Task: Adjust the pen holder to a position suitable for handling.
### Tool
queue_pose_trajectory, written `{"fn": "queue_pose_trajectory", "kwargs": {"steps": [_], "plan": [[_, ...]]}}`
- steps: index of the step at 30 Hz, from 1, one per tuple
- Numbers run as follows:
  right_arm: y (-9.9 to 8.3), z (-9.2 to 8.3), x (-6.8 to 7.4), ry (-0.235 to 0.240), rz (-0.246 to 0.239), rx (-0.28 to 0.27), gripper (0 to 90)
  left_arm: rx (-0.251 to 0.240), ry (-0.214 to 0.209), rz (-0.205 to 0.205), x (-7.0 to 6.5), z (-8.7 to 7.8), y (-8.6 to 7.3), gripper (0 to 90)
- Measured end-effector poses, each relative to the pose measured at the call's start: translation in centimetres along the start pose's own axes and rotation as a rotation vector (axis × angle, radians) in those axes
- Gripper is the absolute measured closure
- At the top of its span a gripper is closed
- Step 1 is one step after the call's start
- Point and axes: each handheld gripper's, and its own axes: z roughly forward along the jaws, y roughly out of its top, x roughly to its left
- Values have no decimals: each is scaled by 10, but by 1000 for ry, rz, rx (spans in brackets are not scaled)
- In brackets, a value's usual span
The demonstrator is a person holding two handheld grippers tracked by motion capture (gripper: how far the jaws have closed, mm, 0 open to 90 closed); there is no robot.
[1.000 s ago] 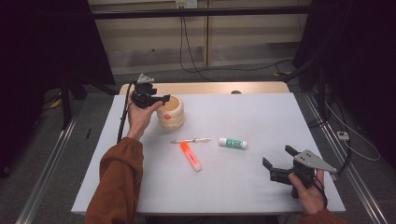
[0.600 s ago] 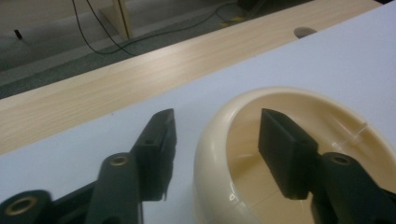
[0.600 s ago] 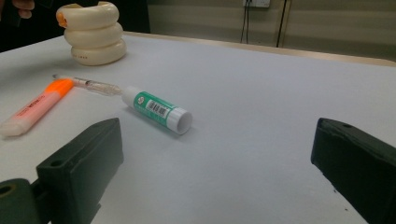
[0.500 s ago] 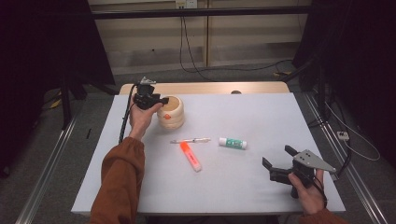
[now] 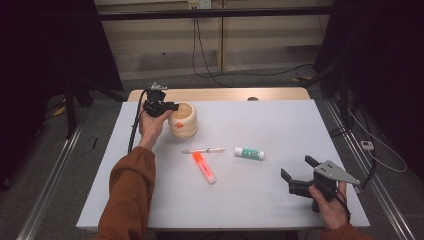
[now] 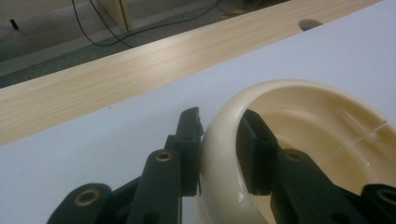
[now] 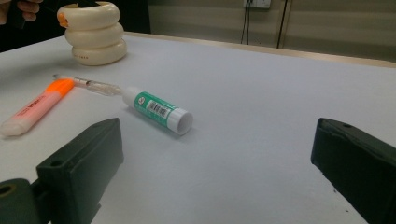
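Pot (image 5: 182, 120), cream, made of three stacked rings: stood upright on the table (image 5: 280, 125), long axis straight up, open mouth facing the ceiling. Sat right at the tip of the left gripper (image 5: 167, 106), with its rim wall caught between the jaws.

From the left gripper view, gripped across the rim (image 6: 219, 154) by the left gripper (image 6: 219, 126): one jaw outside the wall, the other down inside the mouth, both pads against it. Had just been closing, down to a narrow gap with nothing but that wall in it.

Held out on a long reach: left forearm in a rust sleeve stretched forward from the near edge, hand lifted to rim height, palm turned toward the pot, jaws pointing sideways at the top ring from its left.

Kept low near the front right corner of the table: right gripper (image 5: 298, 167), gripped from behind by the right hand, aimed left toward the middle. Spread wide, jaws holding nothing, as in the right gripper view (image 7: 217, 154).

Straight ahead of those open jaws, lying flat: glue stick (image 7: 159, 109), white cap end nearest. Just past it, a clear pen (image 7: 91, 84) and an orange highlighter (image 7: 37, 105). Farthest off and well apart from this gripper, up at the left: the pot (image 7: 95, 39).
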Motion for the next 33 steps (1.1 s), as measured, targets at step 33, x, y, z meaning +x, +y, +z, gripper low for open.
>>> {"fn": "queue_pose_trajectory", "kwargs": {"steps": [33], "plan": [[0, 0, 0, -11, -1, -1, 20, -91, -10, -22, -32, -60, 18, 744]]}}
